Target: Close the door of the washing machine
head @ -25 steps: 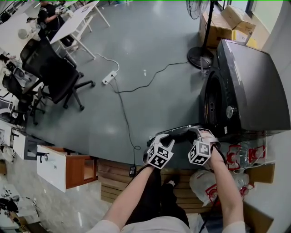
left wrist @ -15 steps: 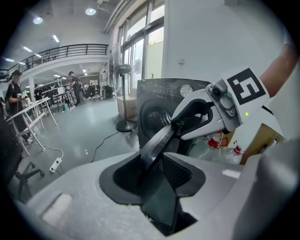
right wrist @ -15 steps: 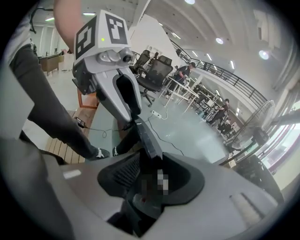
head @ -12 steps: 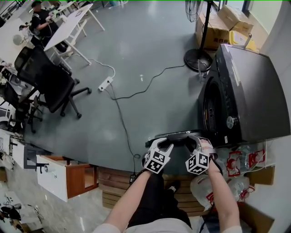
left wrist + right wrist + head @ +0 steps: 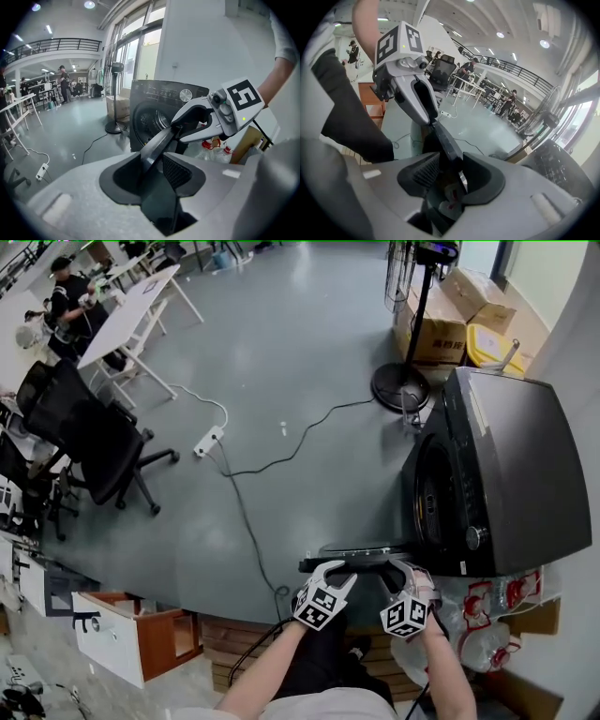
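A dark front-loading washing machine (image 5: 506, 474) stands at the right with its round door (image 5: 361, 559) swung out, seen edge-on as a dark bar. My left gripper (image 5: 336, 570) straddles the door's free end. In the left gripper view the door rim (image 5: 161, 140) runs between the jaws of the left gripper (image 5: 154, 161), which stand apart from it. My right gripper (image 5: 405, 570) sits nearer the hinge. There the rim (image 5: 447, 140) fills the gap of the right gripper (image 5: 447, 164), which is shut on it.
A standing fan (image 5: 401, 381) and cardboard boxes (image 5: 441, 329) are behind the machine. A cable and power strip (image 5: 208, 440) cross the grey floor. An office chair (image 5: 94, 442) is at the left, a wooden pallet (image 5: 244, 638) below me, and plastic bags (image 5: 487, 615) lie beside the machine.
Both grippers have stayed on the door rim and shifted a little with it. The left jaws stand wider than a second ago. The head view has tilted, so the machine sits lower in the picture.
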`<move>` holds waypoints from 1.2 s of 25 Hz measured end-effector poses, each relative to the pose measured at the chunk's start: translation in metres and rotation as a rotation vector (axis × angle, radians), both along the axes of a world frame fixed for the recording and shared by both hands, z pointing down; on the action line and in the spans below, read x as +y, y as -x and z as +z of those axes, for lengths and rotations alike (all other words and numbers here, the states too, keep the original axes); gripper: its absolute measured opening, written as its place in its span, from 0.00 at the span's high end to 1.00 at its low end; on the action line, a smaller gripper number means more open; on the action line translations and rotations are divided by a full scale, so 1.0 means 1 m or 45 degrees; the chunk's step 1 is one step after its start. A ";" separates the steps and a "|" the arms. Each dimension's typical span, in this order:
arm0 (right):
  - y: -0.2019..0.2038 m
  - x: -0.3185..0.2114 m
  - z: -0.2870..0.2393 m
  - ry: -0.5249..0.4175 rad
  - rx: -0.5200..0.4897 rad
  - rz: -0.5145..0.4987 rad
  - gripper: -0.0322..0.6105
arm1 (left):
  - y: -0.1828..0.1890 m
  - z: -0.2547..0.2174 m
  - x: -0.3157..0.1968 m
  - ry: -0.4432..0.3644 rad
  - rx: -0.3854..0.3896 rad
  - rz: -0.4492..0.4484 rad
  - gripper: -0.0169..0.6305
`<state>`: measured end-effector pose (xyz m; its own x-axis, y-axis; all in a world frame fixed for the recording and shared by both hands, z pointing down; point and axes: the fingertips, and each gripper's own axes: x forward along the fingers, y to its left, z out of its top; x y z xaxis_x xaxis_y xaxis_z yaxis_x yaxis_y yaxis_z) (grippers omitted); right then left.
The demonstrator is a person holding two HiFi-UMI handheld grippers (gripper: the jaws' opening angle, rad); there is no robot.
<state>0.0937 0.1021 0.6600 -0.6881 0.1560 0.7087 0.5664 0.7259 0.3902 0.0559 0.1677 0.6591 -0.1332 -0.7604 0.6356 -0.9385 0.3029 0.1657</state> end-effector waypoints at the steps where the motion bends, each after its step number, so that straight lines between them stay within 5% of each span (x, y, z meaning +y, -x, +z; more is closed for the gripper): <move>1: 0.002 -0.001 0.000 0.007 0.004 0.019 0.72 | 0.003 -0.001 -0.001 -0.009 0.021 0.012 0.76; 15: 0.044 -0.014 0.003 0.048 0.305 0.353 0.72 | 0.056 -0.002 -0.026 0.136 0.161 0.244 0.76; 30: 0.069 -0.033 0.008 0.082 0.283 0.504 0.72 | 0.086 0.003 -0.052 0.184 0.129 0.337 0.75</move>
<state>0.0252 0.0693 0.6676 -0.5361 -0.0397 0.8432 0.3056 0.9220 0.2377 -0.0301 0.1155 0.6618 0.1269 -0.6611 0.7395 -0.9688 0.0776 0.2356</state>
